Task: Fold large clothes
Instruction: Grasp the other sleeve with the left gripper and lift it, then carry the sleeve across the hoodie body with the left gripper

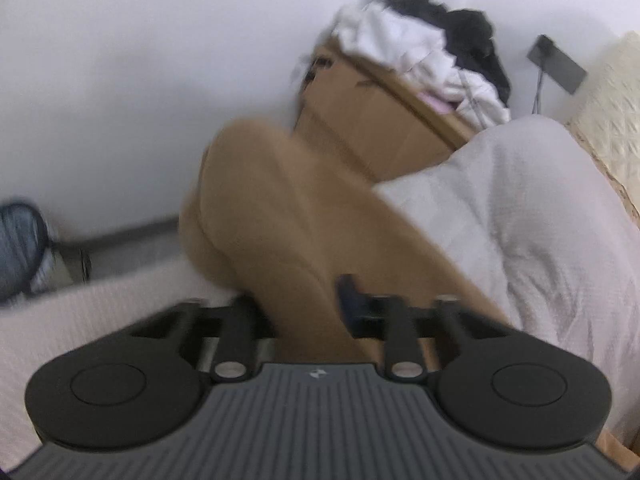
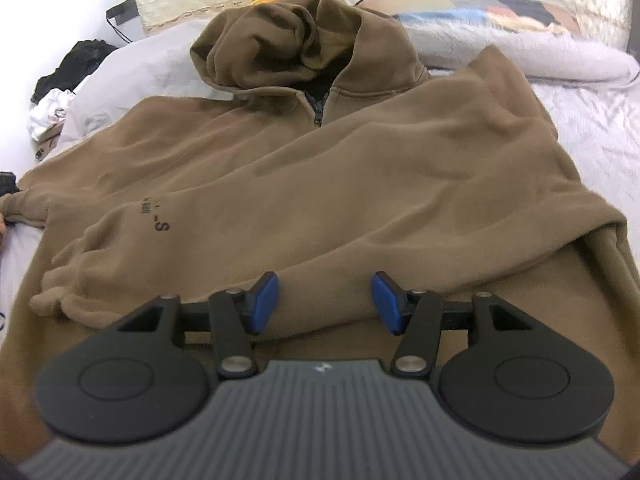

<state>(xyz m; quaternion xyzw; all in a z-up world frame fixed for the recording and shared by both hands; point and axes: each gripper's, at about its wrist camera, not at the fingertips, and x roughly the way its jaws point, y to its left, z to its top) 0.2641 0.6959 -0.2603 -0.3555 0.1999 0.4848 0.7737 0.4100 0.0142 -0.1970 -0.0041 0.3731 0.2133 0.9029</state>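
Left wrist view, blurred: the left gripper (image 1: 304, 308) pinches a fold of brown fleece hooded sweatshirt (image 1: 280, 216), its jaws drawn in on the cloth. Beyond stand a cardboard box (image 1: 360, 120) heaped with white and black laundry (image 1: 420, 52), and a pale bedcover (image 1: 520, 220).

Right wrist view: dark print ending "S" marks the sweatshirt's (image 2: 320, 168) chest; smaller characters beside it are unreadable. It lies front up on the bed, hood crumpled at the far end, one sleeve crossed over the body. The right gripper's (image 2: 324, 300) blue pads (image 2: 264, 300) stand apart astride that sleeve, not pressing it.
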